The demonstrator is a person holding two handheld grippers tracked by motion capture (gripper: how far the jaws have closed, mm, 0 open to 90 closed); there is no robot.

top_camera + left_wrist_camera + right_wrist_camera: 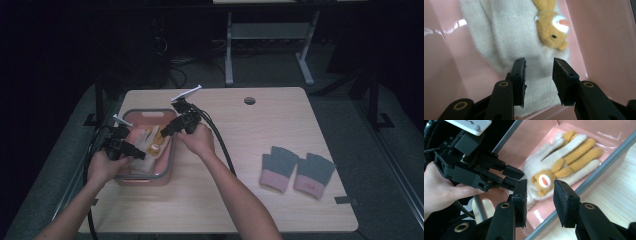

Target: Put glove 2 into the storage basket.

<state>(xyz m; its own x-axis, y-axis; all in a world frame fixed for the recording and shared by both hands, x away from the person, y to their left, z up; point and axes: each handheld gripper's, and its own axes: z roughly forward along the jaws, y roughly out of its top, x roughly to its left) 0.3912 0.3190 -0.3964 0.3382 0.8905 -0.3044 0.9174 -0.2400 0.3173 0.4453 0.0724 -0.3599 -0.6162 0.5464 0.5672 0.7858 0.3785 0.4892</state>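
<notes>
A pink basin [150, 111] stands on the left of the table. In it lies a cream glove [148, 136] with yellow fingers and a small bear face [544, 181]. My left gripper [142, 155] reaches in from the basin's left side. Its jaws stand apart over the glove's cream cuff [536, 85], and the pads do not press on it. My right gripper [163, 133] hovers open over the basin's right rim [599, 170] and points at the bear face [552, 27], nothing between its jaws. The left gripper [520, 176] shows in the right gripper view, at the cuff.
A pair of grey gloves with pink cuffs [277, 167] [312, 175] lies flat on the right of the wooden table [240, 200]. A round cable hole [249, 100] sits near the far edge. Black cables trail from both grippers across the table.
</notes>
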